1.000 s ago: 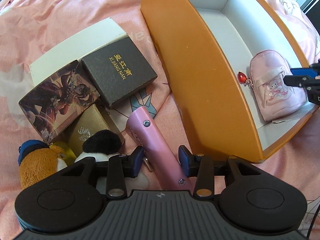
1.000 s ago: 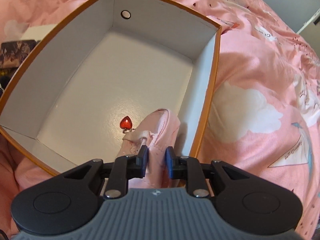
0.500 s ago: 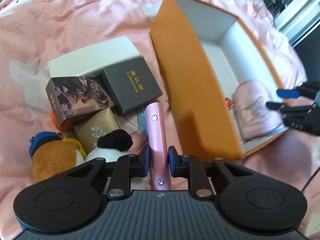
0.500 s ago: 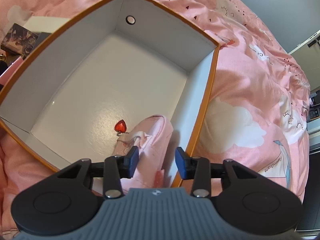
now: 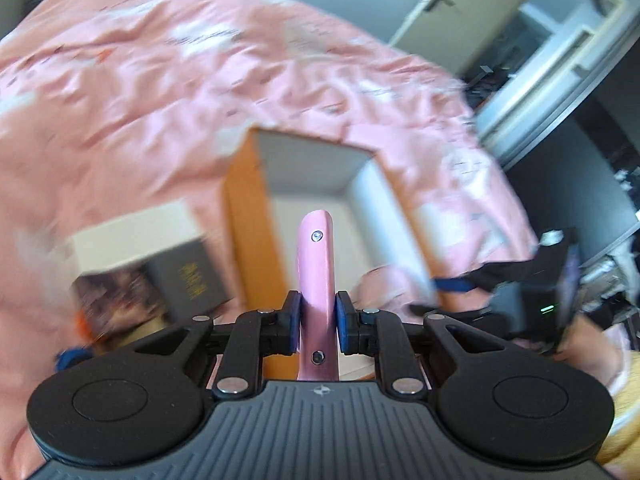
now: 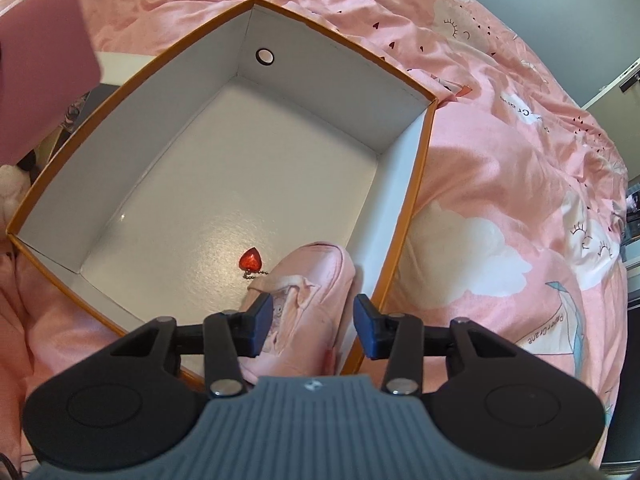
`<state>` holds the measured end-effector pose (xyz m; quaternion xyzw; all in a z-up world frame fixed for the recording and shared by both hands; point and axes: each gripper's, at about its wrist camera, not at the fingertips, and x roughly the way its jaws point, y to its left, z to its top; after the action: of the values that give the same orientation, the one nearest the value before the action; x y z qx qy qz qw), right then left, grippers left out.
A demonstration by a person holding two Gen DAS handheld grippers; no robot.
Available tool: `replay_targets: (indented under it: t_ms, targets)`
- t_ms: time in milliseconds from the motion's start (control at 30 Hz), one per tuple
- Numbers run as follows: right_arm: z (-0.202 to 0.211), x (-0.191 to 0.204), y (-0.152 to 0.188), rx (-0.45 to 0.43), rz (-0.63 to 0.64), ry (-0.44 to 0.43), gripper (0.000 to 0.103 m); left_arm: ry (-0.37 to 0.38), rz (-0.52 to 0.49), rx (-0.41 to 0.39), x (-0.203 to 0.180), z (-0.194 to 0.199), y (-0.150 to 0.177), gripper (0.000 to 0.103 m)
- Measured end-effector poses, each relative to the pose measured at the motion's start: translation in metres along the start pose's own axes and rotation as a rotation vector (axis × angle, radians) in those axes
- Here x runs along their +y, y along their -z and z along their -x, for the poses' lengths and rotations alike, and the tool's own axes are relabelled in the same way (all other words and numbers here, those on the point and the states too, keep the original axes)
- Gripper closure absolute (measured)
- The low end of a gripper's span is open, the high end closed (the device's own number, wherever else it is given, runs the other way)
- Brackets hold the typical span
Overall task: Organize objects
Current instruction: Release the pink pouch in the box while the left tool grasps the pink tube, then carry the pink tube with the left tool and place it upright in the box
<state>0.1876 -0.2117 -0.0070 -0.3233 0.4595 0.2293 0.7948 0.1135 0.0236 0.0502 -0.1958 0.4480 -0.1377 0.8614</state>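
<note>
Change since earlier frames: pink case [image 5: 316,276] now sits lifted off the bedding, clamped, where one second before it lay on the bedspread between spread jaws; left wrist view has tilted up to show the room.
Pink case: slim, rounded tip, two small screws on its face; it stands upright between the pads, tip toward the orange box [image 5: 244,216].
Left gripper [image 5: 317,322]: clenched on the pink case, both blue pads pressing its sides.
Right gripper [image 6: 312,320]: jaws partly spread and closing slightly; the pink pouch [image 6: 308,300] lies between them, pads not pressing it. A second before, they were clamped near the pouch top.
Pink pouch: inside the orange box [image 6: 404,216], in the near right corner, against the right wall.
Red heart charm [image 6: 250,258]: on the white box floor, just beside the pouch, joined by a short bead chain.
Orange box: open top, white interior, round hole in the far wall.
Surroundings: pink bedspread [image 6: 500,160] under the box; blurred dark box with gold lettering [image 5: 188,280] left of the orange box.
</note>
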Motion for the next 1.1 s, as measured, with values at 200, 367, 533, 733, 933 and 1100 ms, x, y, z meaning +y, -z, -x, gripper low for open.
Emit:
replay_targets:
  t_ms: [200, 367, 533, 733, 933, 1100]
  targets:
    - [0.003, -0.01, 0.001, 0.001, -0.041, -0.062, 0.067, 0.022, -0.073, 0.038, -0.041, -0.048, -0.019, 0.083]
    - [0.003, -0.021, 0.006, -0.006, -0.08, -0.088, 0.067, 0.002, -0.062, 0.132, -0.054, -0.107, -0.016, 0.083]
    - [0.011, -0.036, 0.01, -0.05, -0.158, -0.126, 0.07, -0.066, -0.023, 0.22, -0.05, -0.154, -0.006, 0.083]
    - [0.019, -0.05, 0.01, -0.114, -0.203, -0.09, 0.07, -0.095, 0.05, 0.297, -0.045, -0.18, 0.008, 0.083]
    - [0.006, -0.055, 0.015, -0.101, -0.211, -0.088, 0.07, -0.089, 0.098, 0.324, -0.047, -0.189, 0.014, 0.082]
    - [-0.002, -0.059, 0.021, -0.068, -0.239, -0.124, 0.07, -0.044, 0.167, 0.355, -0.045, -0.194, 0.014, 0.08]
